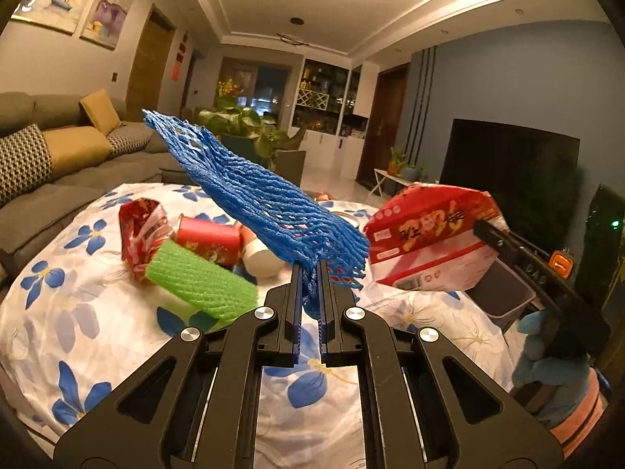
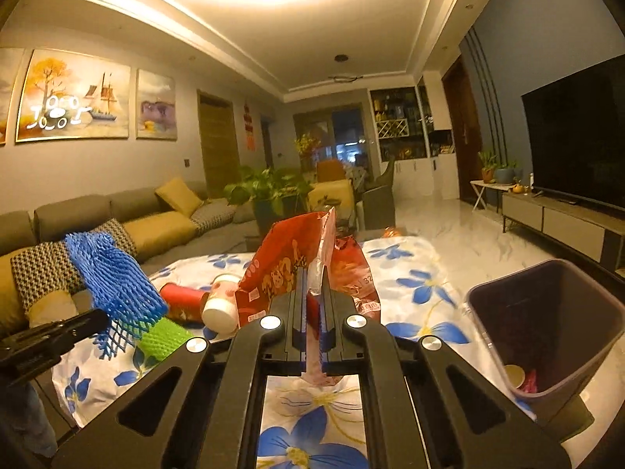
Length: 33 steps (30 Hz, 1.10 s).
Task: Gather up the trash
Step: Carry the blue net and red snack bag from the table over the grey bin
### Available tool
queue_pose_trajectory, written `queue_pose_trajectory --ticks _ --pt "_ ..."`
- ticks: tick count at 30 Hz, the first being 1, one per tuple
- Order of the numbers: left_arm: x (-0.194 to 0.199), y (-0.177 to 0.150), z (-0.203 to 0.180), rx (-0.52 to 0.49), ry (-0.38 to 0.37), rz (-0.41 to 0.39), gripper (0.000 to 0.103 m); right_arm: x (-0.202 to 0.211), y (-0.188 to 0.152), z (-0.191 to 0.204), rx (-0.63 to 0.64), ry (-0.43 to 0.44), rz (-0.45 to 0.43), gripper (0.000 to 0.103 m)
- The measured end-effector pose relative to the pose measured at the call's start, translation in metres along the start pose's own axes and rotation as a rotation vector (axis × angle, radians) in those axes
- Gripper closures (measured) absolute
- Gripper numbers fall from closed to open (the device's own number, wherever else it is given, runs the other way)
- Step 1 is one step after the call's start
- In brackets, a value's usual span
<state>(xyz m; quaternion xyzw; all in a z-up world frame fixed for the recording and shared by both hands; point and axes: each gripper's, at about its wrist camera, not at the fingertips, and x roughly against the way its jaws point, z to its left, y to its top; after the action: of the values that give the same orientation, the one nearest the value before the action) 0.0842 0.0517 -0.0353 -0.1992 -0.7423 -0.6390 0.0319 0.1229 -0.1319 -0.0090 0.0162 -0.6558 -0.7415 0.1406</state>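
your left gripper (image 1: 309, 269) is clamped on the blue net (image 1: 254, 191), pinching its frayed end between nearly closed fingers — the net sticks up and away to the left, clear of the tabletop (image 1: 78, 305). your right gripper (image 2: 312, 293) is closed on a red bag (image 2: 281, 269), its clear edge caught between the fingers, and the bag stands up in front of the lens, lifted off the flowered cloth.

from the left wrist you can see that bag (image 1: 429, 242) held out to the right, with a gloved hand (image 1: 547, 355) under the gripper body. on the tabletop lie a green net (image 1: 203, 289), a red cup (image 1: 209, 240) on its side just behind it, a white cup (image 1: 261, 260) beside that, and a crumpled red wrapper (image 1: 138, 230) to the left, touching the green net.

the bin (image 2: 547, 320) sits at the right edge of the tabletop, open, with a few bits at the bottom — what they are is hard to tell. a sofa (image 2: 117, 211) runs along the left wall.
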Motion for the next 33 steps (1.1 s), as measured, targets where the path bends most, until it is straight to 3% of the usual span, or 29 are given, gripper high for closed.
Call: queue_pose_trajectory --ticks 13,20,33 --pt "-0.023 0.023 -0.053 -0.088 -0.079 -0.03 0.097 0.038 0.019 -0.044 -0.02 -0.15 -0.087 0.097" --pt "-0.049 0.043 -0.11 -0.15 -0.181 -0.061 0.097 0.062 0.03 -0.089 -0.056 -0.296 -0.153 0.097" --pt "-0.109 0.04 -0.206 -0.221 -0.364 -0.045 0.097 0.083 0.035 -0.151 -0.098 -0.521 -0.211 0.097"
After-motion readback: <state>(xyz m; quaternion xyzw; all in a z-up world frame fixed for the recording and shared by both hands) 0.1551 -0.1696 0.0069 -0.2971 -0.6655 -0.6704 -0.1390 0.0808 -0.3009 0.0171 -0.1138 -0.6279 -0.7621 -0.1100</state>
